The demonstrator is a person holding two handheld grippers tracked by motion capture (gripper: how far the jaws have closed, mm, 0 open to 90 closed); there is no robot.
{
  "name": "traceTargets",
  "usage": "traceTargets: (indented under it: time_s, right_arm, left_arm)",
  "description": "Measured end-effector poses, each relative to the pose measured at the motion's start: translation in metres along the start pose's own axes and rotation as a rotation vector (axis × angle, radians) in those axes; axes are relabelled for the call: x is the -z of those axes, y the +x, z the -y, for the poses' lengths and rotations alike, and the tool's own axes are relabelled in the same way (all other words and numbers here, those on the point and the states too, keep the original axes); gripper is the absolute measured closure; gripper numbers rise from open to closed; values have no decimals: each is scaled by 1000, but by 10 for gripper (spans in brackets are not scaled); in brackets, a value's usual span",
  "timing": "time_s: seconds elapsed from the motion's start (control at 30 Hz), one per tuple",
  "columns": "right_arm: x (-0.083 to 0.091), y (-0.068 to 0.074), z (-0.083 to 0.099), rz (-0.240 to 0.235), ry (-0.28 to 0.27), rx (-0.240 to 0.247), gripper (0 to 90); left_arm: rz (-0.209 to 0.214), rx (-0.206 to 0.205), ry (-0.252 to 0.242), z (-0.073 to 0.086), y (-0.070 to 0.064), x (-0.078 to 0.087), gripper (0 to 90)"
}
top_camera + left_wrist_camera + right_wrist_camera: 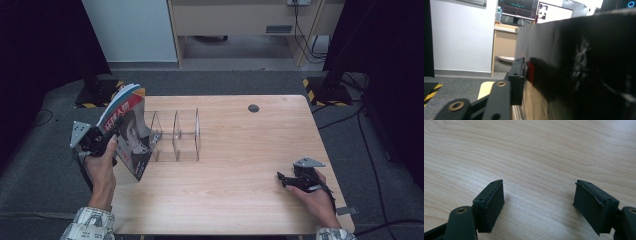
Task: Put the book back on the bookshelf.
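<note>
Your left gripper (116, 125) holds the magazine (127, 131) tight, tilted up, with the clear rack (176, 136) just beside it on the counter (240, 165). Your right gripper (539, 205) rests wide over bare wood, well apart.

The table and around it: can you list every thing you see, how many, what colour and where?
magazine: one, red, black and white cover, held tilted at the table's left edge, beside the rack
rack: one, clear, on the table's left half
table: one, light wood, middle
hole cap: one, grey, far side of the table
cables: several, black, on the floor behind
left claw: one, black, shut on the magazine
right claw: one, black, open, low over the table's right part
hands: two, one on each claw
</note>
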State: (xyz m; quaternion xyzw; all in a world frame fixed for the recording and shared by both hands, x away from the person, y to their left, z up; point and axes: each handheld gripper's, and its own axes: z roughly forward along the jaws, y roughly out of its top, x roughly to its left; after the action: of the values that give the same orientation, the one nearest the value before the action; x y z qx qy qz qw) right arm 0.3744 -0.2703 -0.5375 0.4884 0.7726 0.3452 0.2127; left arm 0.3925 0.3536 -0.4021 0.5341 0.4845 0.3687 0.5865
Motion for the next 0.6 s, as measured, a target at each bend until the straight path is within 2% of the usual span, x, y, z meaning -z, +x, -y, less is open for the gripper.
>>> traceTargets:
  time_s: [0.13, 0.23, 0.33, 0.47, 0.6]
  right_arm:
    - [0, 0, 0, 1, 0, 0, 243]
    - [0, 0, 0, 0, 0, 0, 242]
    - [0, 0, 0, 0, 0, 0, 242]
    - [0, 0, 0, 0, 0, -1, 241]
    - [0, 0, 0, 1, 1, -1, 241]
  left_arm:
    - [8, -21, 12, 0, -1, 0, 473]
    - [0, -24, 13, -1, -1, -1, 373]
    - [-3, -26, 11, -1, 0, -1, 337]
    - [6, -36, 12, 0, 0, -2, 238]
    - [-15, -51, 16, -1, -1, -1, 154]
